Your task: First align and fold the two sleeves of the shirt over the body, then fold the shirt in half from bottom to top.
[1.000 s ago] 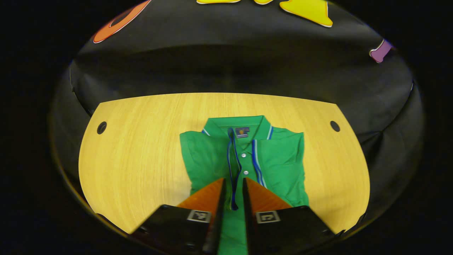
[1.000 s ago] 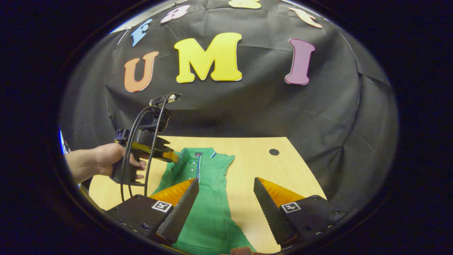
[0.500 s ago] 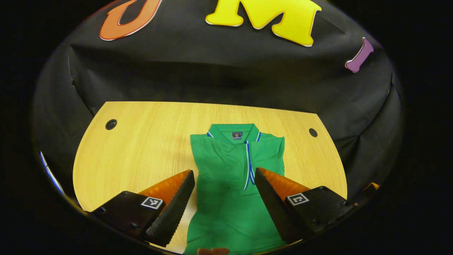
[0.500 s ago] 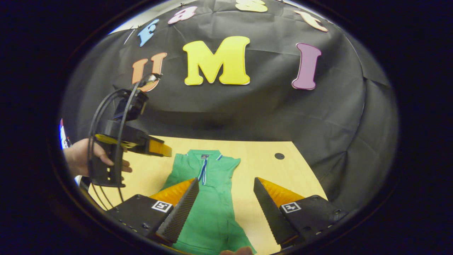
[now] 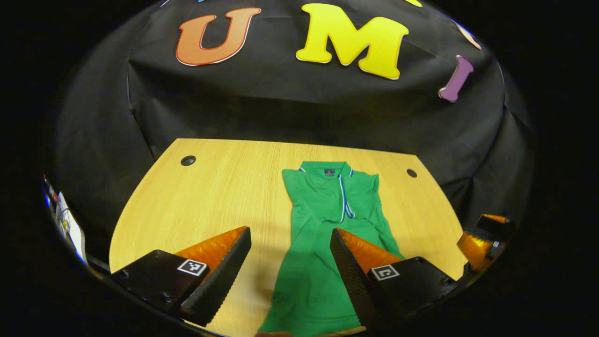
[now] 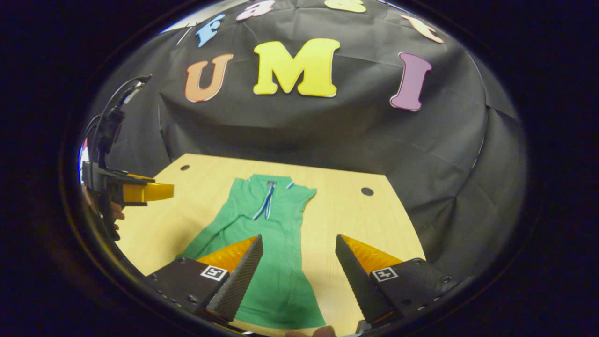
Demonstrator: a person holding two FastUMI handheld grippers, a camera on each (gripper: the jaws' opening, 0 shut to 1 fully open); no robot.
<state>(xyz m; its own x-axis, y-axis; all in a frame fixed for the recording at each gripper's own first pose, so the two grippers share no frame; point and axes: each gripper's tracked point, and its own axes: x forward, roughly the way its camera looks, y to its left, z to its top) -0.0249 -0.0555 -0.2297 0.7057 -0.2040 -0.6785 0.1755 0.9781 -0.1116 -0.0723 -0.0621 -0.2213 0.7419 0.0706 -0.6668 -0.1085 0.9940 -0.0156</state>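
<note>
- Green fabric: the shirt [image 5: 323,243] lies flat on the wooden table [image 5: 210,196], collar at the far end and hem at the near edge, both sleeves already folded in over the body so it forms a long narrow strip.
- In the right gripper view the shirt [image 6: 271,252] sits slightly left of the table's [image 6: 346,220] middle, with a fold of cloth sticking out on its near left side.
- A blue-and-white striped placket [image 5: 345,201] runs down from the collar [image 5: 326,167].
- The left gripper [image 5: 290,234] hangs above the near part of the table with its jaws spread wide and nothing between them; the shirt's lower body shows in the gap and under the right finger.
- The right gripper [image 6: 298,241] is also wide open and empty, raised over the near end of the shirt.
- In the right gripper view the left gripper [image 6: 161,192] shows at the far left, held clear of the shirt by a hand [image 6: 117,213] that is mostly hidden behind it.
- Two dark round holes [image 5: 188,160] sit near the table's far corners.
- A fingertip [image 6: 323,331] peeks in at the near edge of the right gripper view.
</note>
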